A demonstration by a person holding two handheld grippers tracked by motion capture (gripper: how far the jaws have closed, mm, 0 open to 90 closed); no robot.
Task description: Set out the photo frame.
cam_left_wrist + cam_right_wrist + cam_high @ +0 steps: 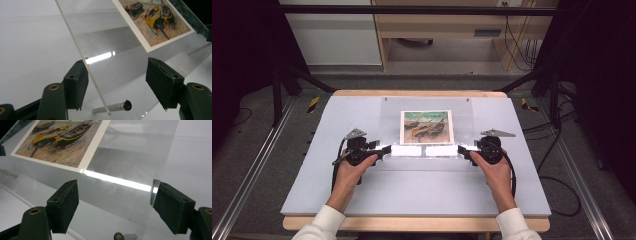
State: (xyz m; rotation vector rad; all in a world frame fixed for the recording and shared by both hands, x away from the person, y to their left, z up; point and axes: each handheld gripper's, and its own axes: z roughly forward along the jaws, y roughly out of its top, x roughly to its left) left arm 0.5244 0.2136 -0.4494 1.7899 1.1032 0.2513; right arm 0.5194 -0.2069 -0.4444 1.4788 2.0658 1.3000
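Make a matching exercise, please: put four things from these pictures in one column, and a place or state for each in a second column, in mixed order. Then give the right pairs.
Things:
1. clear sheet
2. boat picture
3. left gripper
4. right gripper

Places or states:
A. at the sheet's right edge, jaws apart
B. see-through, with bright reflections of light
C. at the sheet's left edge, which stands between its pads
D. colourful with a white border, in the middle of the table

Pairs: 1-B, 2-D, 3-C, 4-A
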